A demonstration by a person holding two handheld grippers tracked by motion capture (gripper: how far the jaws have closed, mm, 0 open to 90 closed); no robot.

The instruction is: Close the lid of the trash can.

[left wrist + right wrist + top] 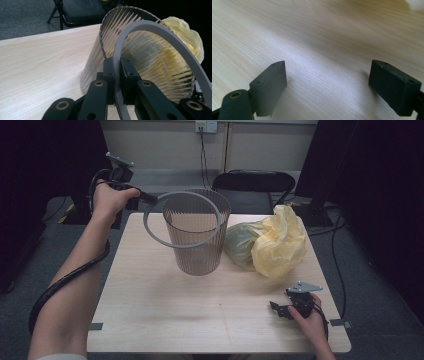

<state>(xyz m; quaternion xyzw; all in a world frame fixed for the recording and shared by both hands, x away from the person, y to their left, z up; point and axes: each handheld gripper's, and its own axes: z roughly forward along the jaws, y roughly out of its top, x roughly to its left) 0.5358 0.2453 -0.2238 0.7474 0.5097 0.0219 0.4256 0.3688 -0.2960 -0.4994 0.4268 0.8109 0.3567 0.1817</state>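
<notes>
Two grippers in play. Left gripper (pixel 150 198), raised at the far left edge of the table (pixel 150 310), is clamped tight on a grey ring (pixel 155 232); in the left gripper view its jaws pinch the ring's thin band (pixel 117 62) between them. The ring hangs tilted, its far side over the mouth of the ribbed wastebasket (pixel 197 250), its near side outside the basket's wall. Basket stands upright at table centre-back. Just right of it, touching, lies a crumpled yellow bag (pixel 277 245) over a greenish one (pixel 240 245). Right gripper (pixel 276 309) rests on the table's near right corner, jaws wide apart, holding nothing.
</notes>
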